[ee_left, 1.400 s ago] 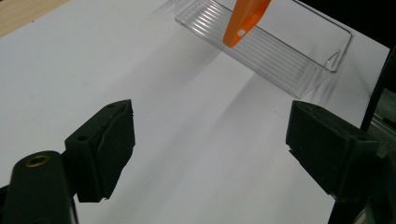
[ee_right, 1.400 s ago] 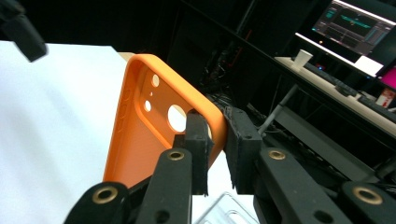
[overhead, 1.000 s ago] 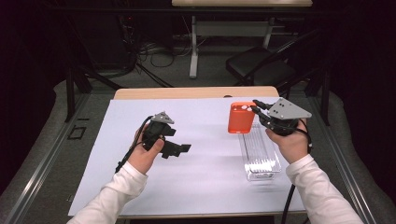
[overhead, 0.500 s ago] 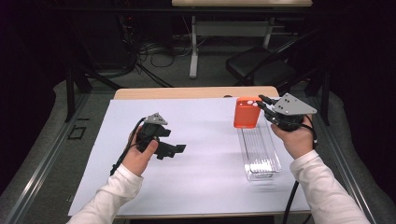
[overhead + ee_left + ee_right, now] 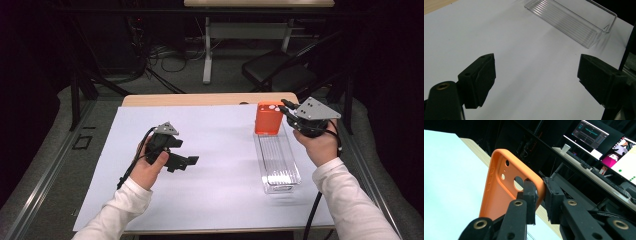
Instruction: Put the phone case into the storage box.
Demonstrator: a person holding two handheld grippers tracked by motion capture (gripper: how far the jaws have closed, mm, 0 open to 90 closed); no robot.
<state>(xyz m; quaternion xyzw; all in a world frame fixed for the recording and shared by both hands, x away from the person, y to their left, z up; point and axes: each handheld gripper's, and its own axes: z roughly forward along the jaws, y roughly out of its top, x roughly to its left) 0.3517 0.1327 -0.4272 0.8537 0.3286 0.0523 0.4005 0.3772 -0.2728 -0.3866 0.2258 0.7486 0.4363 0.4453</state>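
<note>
We are looking at the right claw (image 5: 539, 195) first, and it is pinching the orange phone case (image 5: 499, 192) by one edge, the jaws closed tight on the rim just beside the round cut-outs. In the right gripper view the case is rising up and to the left of the jaws, its back face toward us, the gripped edge sitting squarely between the two pads. From the high view we are seeing the same case (image 5: 268, 118) hanging in the air just left of the right claw (image 5: 285, 109), above the far end of the clear plastic tray (image 5: 278, 165), which is lying lengthwise on the white surface (image 5: 220, 200). The case is standing roughly upright there, lifted off the sheet; whether it is touching the tray's far end we cannot tell.

Over on the other side, the left claw (image 5: 187, 161) is hovering low over the white surface, well apart from the case. In the left gripper view its jaws are standing wide apart with nothing between them, bare white sheet showing through the gap, and the clear tray (image 5: 574, 22) is lying farther off toward the top.
</note>
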